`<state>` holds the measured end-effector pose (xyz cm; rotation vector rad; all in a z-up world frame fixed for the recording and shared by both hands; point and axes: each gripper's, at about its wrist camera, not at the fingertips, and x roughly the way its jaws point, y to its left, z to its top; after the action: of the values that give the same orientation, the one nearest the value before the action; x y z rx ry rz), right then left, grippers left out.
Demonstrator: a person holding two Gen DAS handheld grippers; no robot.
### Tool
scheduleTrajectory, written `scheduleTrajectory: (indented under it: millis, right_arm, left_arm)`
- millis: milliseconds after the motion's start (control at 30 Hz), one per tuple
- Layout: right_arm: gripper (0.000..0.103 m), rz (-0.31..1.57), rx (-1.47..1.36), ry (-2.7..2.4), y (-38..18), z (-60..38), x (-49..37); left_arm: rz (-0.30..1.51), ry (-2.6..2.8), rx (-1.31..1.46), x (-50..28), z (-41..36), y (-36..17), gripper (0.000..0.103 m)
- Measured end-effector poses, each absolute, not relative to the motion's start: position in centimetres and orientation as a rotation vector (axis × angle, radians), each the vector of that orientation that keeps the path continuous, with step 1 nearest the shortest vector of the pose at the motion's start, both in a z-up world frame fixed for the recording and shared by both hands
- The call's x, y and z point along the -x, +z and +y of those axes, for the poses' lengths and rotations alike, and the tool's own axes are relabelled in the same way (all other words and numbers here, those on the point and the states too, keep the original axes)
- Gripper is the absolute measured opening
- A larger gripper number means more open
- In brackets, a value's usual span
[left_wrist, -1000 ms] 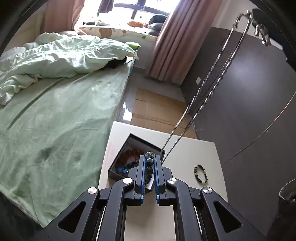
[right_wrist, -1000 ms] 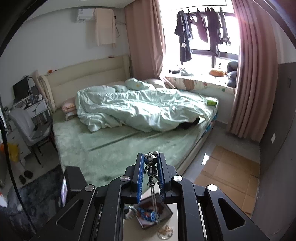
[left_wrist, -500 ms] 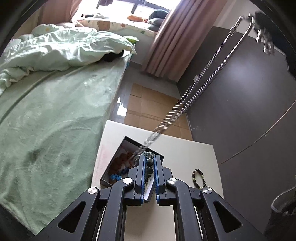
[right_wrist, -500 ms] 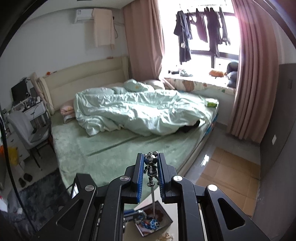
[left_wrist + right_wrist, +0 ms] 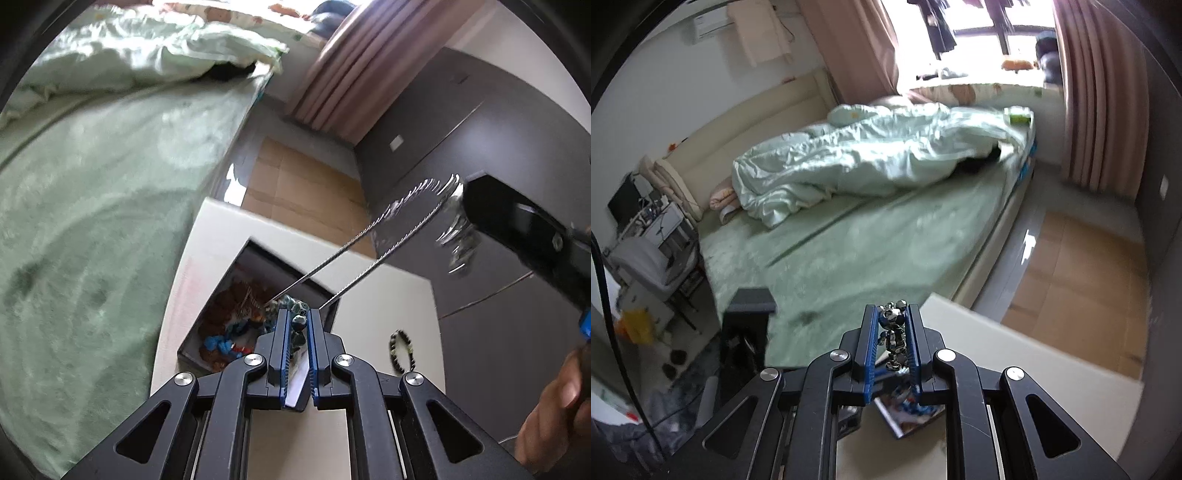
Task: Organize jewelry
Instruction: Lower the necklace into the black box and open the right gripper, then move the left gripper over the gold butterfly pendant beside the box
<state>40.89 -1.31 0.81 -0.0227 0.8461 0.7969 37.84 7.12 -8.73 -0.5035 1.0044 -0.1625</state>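
A silver chain necklace (image 5: 373,243) runs as two taut strands between my two grippers. My left gripper (image 5: 298,325) is shut on its dark beaded end, just above the open black jewelry box (image 5: 255,258) on the white table (image 5: 207,236). The box holds orange and blue beaded pieces (image 5: 229,332). My right gripper (image 5: 893,325) is shut on the necklace's shiny silver figure pendant (image 5: 894,332). In the left wrist view that right gripper (image 5: 517,229) appears at the right with the pendant (image 5: 458,240) dangling blurred. A dark bead bracelet (image 5: 400,350) lies on the table, right of the box.
A bed with a green blanket (image 5: 92,221) lies left of the table. Cardboard (image 5: 303,184) covers the floor beyond it, and a dark wardrobe (image 5: 480,155) stands at the right. A person's hand (image 5: 554,417) holds the right gripper. A black chair (image 5: 746,332) stands beside the bed.
Both grippers have come down toward the table, so the chain now slopes low over the box and the right gripper has entered the left wrist view. Both grips are unchanged.
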Motion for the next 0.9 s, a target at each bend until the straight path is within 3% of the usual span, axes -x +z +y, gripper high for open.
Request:
scheduleTrajectory:
  millis: [33,100,167,200,267,333,367,633,900]
  right_arm:
    - [0.016,0.859,0.01,0.794,0.3,-1.3,-41.0]
    - [0.027,0.877,-0.02,0.788,-0.4,-1.8,-41.2]
    - [0.05,0.876,-0.04,0.776,-0.8,-2.3,-41.1]
    - [0.051,0.874,-0.05,0.773,-0.9,-2.7,-40.9]
    - [0.052,0.873,-0.062,0.773,-1.1,-3.2,-40.6]
    - [0.052,0.872,-0.071,0.759,-1.3,-4.0,-40.1]
    - [0.052,0.871,-0.077,0.748,-1.4,-4.6,-39.8]
    - [0.06,0.853,-0.113,0.64,-2.3,-9.1,-37.3]
    - [0.081,0.828,-0.169,0.519,-3.5,-14.0,-34.4]
  left_arm:
    - [1.024,-0.16,0.518,-37.9,7.3,-9.2,0.009]
    - [1.041,-0.152,0.538,-37.8,7.7,-9.7,0.009]
    - [1.037,-0.145,0.549,-37.4,8.1,-9.9,0.01]
    - [1.034,-0.143,0.551,-37.2,8.3,-9.8,0.015]
    - [1.025,-0.14,0.554,-36.8,8.4,-9.7,0.04]
    - [1.002,-0.136,0.552,-36.3,8.5,-9.3,0.056]
    - [0.984,-0.136,0.549,-35.9,8.5,-9.0,0.059]
    - [0.951,-0.164,0.496,-34.0,6.4,-7.8,0.059]
    - [0.944,-0.208,0.445,-31.8,3.1,-7.6,0.059]
